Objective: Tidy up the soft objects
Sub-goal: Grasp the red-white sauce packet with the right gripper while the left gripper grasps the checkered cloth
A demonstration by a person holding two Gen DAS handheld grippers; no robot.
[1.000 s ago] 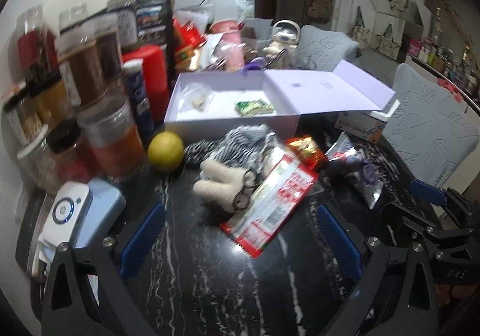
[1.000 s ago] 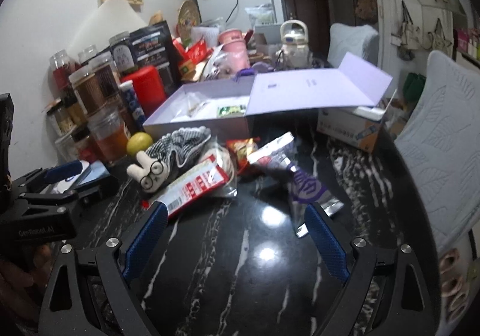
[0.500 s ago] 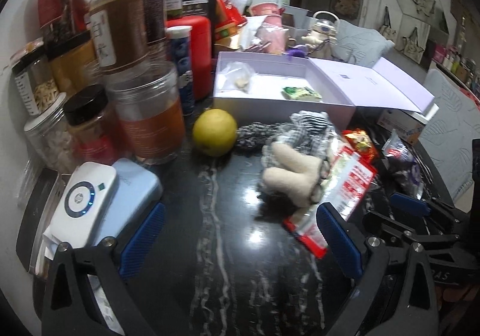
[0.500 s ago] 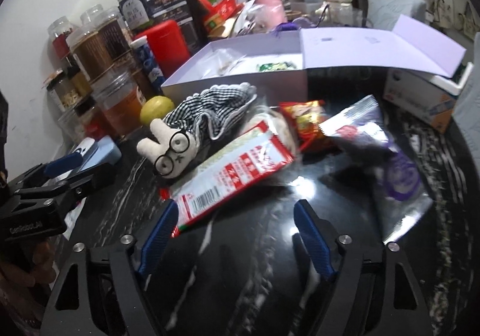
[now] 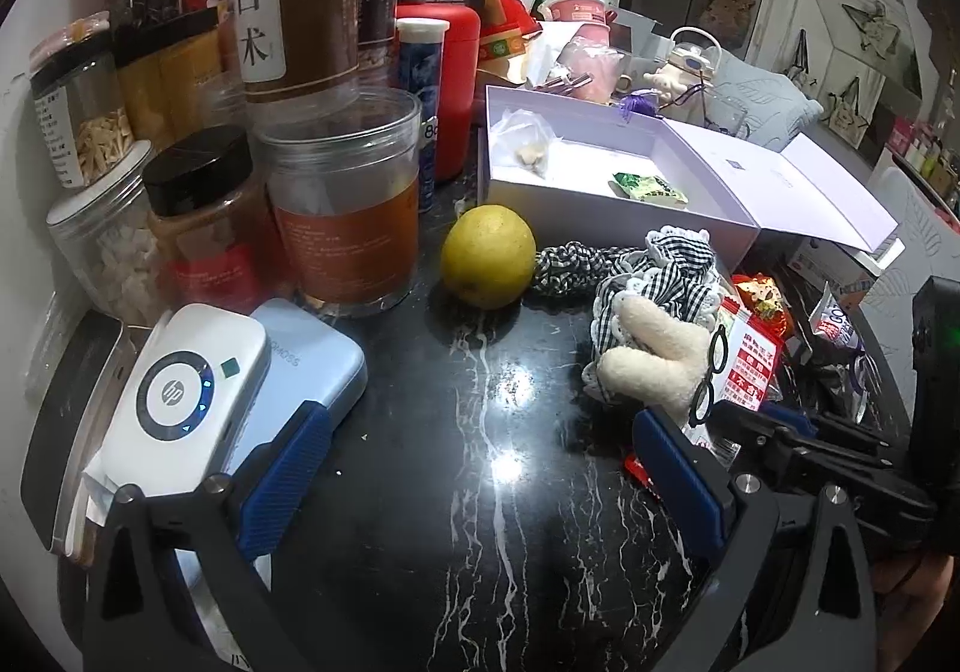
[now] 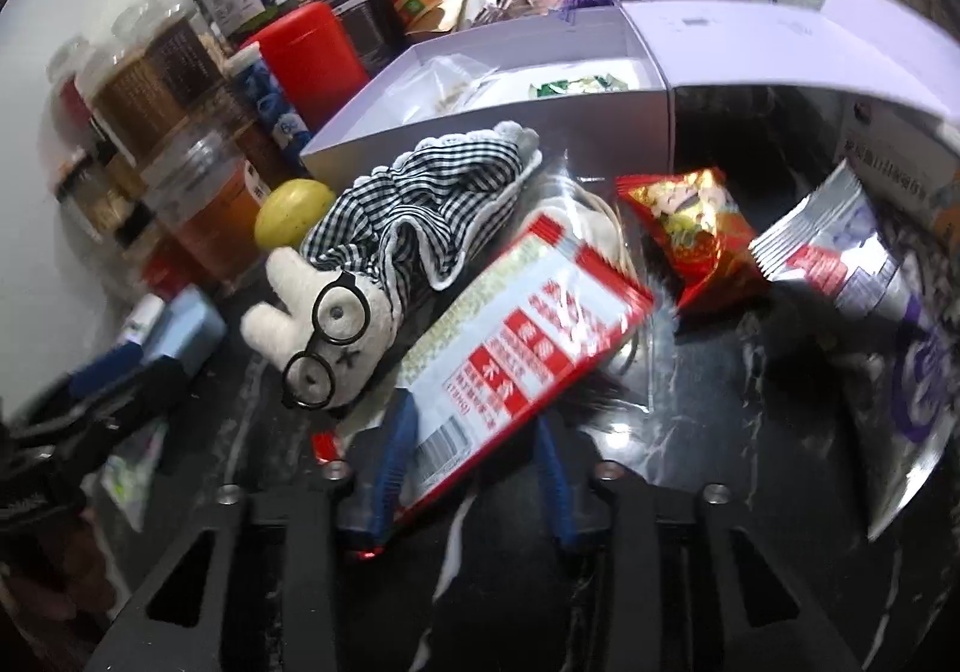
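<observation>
Right claw (image 6: pixel 474 462): your jaws have just been closing and now pinch the near end of the red-and-white snack packet (image 6: pixel 516 336), its barcode corner lying between the blue pads (image 6: pixel 393 462). The packet runs away from the claw, up and to the right, over the black marbled tabletop (image 6: pixel 750 522).

Left claw (image 5: pixel 480 483): your jaws stand wide, nothing between the blue fingers (image 5: pixel 282 480); only bare tabletop lies in the gap.

Plush rabbit with wire glasses (image 6: pixel 324 336): ahead and left of your right claw, lying on the table, its side touching the packet's left edge. From your left claw it sits ahead and right, just beyond the right finger.

Checked cloth (image 6: pixel 420 210): bunched over the rabbit's body, farther from the claw, reaching the wall of the lilac box (image 6: pixel 492 138).

Lilac box: open, well ahead of both claws, lid folded out to the right; a small green sachet (image 5: pixel 648 187) and a clear bag (image 5: pixel 522 144) lie inside.

Red foil snack bag (image 6: pixel 696 234): ahead and right of your right claw, beside the packet's far end.

Silver-and-purple pouch (image 6: pixel 870 300): far right.

Yellow fruit (image 5: pixel 487 255): straight ahead of your left claw, touching the cloth.

Jars (image 5: pixel 342 204): ahead left of your left claw.

White device (image 5: pixel 180 390): just beside your left finger, stacked on a pale blue case (image 5: pixel 312 372).
</observation>
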